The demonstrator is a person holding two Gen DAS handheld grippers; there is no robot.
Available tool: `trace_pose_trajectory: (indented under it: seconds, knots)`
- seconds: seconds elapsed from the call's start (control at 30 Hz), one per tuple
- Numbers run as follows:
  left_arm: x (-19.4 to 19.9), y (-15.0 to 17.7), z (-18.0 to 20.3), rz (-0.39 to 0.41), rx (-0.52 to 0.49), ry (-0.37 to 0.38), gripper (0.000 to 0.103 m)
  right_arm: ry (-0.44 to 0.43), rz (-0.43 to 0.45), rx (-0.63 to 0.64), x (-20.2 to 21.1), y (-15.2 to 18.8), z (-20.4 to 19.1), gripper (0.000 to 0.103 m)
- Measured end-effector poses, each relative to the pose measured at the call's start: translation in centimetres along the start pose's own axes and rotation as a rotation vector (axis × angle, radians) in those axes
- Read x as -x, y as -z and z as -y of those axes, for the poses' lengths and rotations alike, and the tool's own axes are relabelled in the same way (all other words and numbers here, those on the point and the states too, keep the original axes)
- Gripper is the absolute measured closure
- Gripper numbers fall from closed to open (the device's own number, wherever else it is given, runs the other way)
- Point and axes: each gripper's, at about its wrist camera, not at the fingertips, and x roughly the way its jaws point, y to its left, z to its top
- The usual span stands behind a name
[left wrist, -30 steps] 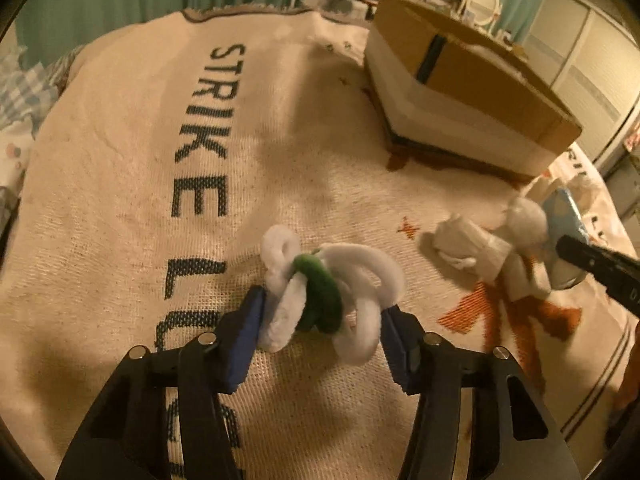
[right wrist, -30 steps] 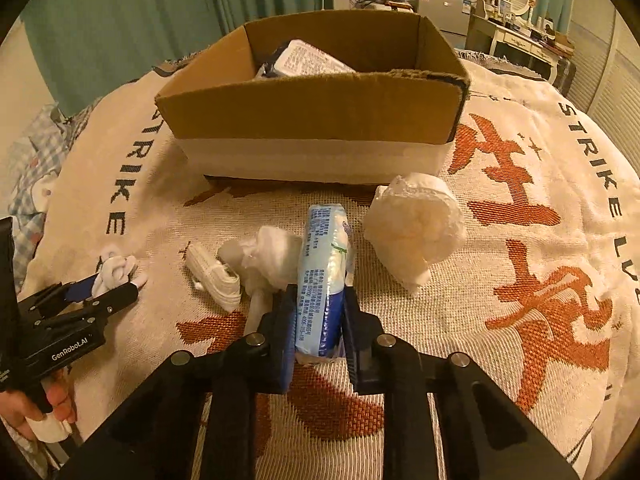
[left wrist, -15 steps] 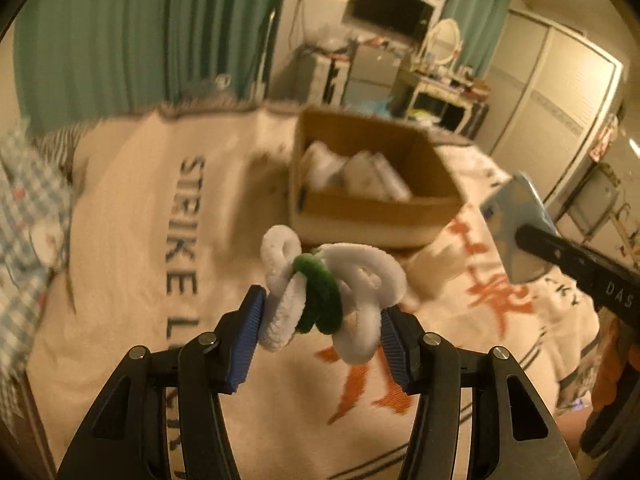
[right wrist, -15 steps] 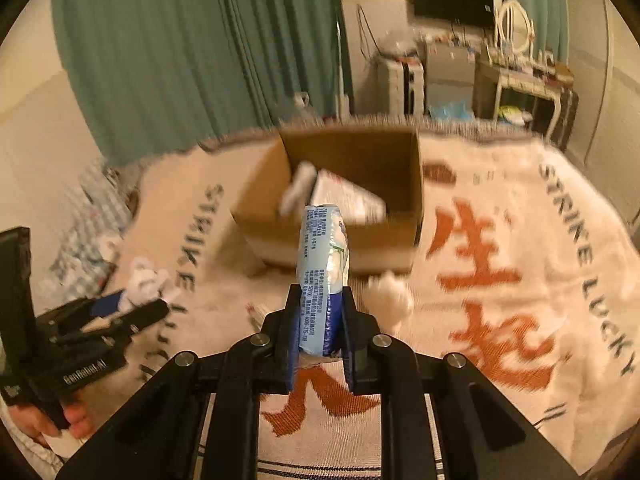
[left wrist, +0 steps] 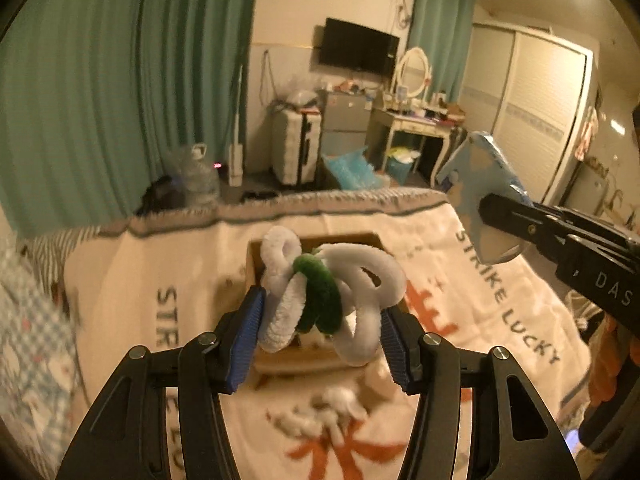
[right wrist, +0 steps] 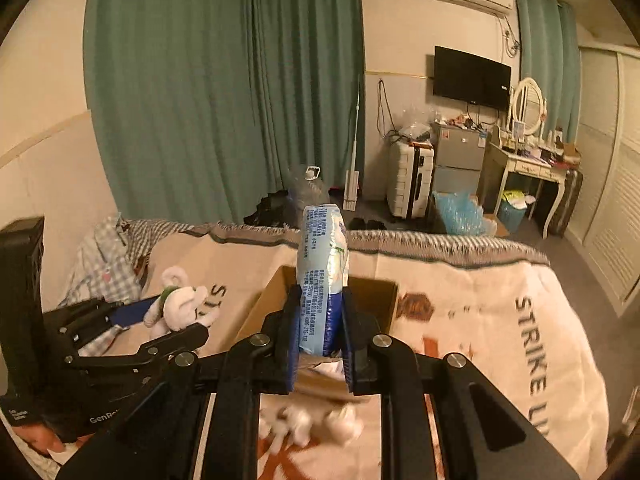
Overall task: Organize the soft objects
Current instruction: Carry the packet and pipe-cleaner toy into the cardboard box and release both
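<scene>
My left gripper is shut on a fuzzy white-and-green looped toy and holds it high above the bed; it also shows in the right wrist view. My right gripper is shut on a blue-and-white tissue pack, upright between the pads; the pack shows in the left wrist view at right. The open cardboard box lies below, behind both held things; it is mostly hidden in the left wrist view.
White soft wads lie on the blanket in front of the box. The cream "STRIKE LUCKY" blanket covers the bed. Beyond the bed's far edge stand a suitcase, a dresser and green curtains.
Both grippers have risen and tilted up from just above the blanket, each keeping its object. The box now sits far below and the room beyond the bed has come into view.
</scene>
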Motion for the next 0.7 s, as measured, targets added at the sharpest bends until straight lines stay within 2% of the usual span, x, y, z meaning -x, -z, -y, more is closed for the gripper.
trace_pose_trajectory:
  seconds: [0.2, 0.33, 0.47, 0.57, 0.7]
  knots:
    - [-7.2, -2.0, -0.7, -0.026, -0.052, -0.037, 0.049, -0.019, -0.036, -0.008, -7.4, -1.1, 1.9, 0.087]
    - [-12.7, -1.7, -1.8, -0.069, -0.051, -0.043, 0.049, -0.019, -0.102, -0.022, -13.6, 0.5, 3.5, 0.087]
    - [-17.0, -0.7, -2.4, -0.106, -0.04, -0.069, 0.049, -0.035, -0.187, -0.041, -19.4, 3.5, 5.3, 0.087]
    - [-19.5, 0.3, -2.5, -0.14, -0.031, -0.06, 0.049, -0.047, -0.221, -0.05, -21.8, 5.4, 6.5, 0.087]
    - [-20.2, 0.8, -1.8, -0.145, -0.045, -0.037, 0.047, -0.073, -0.213, -0.063, -22.8, 6.3, 7.6, 0.086]
